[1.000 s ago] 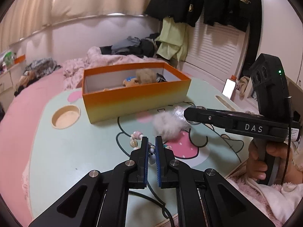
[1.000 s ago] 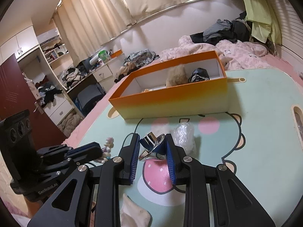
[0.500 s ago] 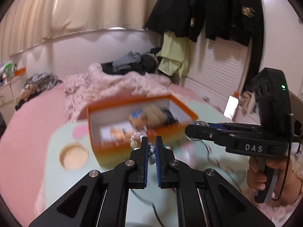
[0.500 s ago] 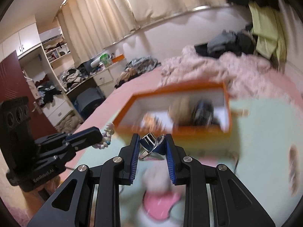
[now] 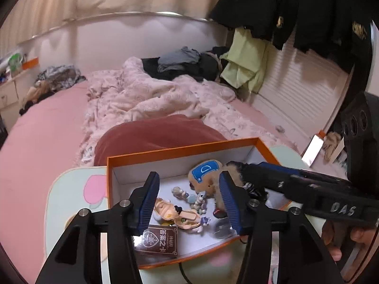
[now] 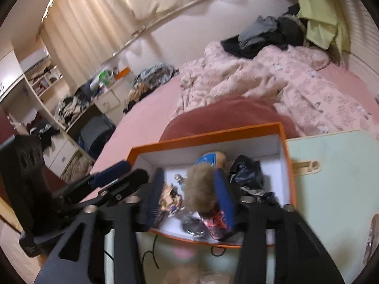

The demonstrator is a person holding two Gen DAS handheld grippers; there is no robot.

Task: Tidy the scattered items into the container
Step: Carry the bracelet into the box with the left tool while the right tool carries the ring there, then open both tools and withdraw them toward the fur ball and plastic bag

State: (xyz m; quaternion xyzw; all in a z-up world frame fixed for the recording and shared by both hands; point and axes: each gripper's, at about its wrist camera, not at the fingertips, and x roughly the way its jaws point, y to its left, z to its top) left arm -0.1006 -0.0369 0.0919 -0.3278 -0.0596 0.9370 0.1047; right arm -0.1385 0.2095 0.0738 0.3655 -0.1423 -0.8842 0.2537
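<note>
Left wrist view: left gripper (image 5: 189, 198) over the orange box (image 5: 180, 150) on the tabletop (image 5: 71, 189), jaws opening, nothing pinched; bead bracelet (image 5: 197, 197) lies inside the box beside a figurine (image 5: 175, 213) and card (image 5: 157, 241). Right gripper (image 6: 189, 196) jaws opening above the box, metal clip (image 6: 193, 224) lying on its floor.

Open orange box (image 5: 180, 152) at table's far edge; bead bracelet (image 5: 197, 200), figurine (image 5: 176, 214), brown card pack (image 5: 158, 241) inside.

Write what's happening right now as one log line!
left gripper: opening, nothing held | right gripper: opening, nothing held | both above orange box | bead bracelet: in box
</note>
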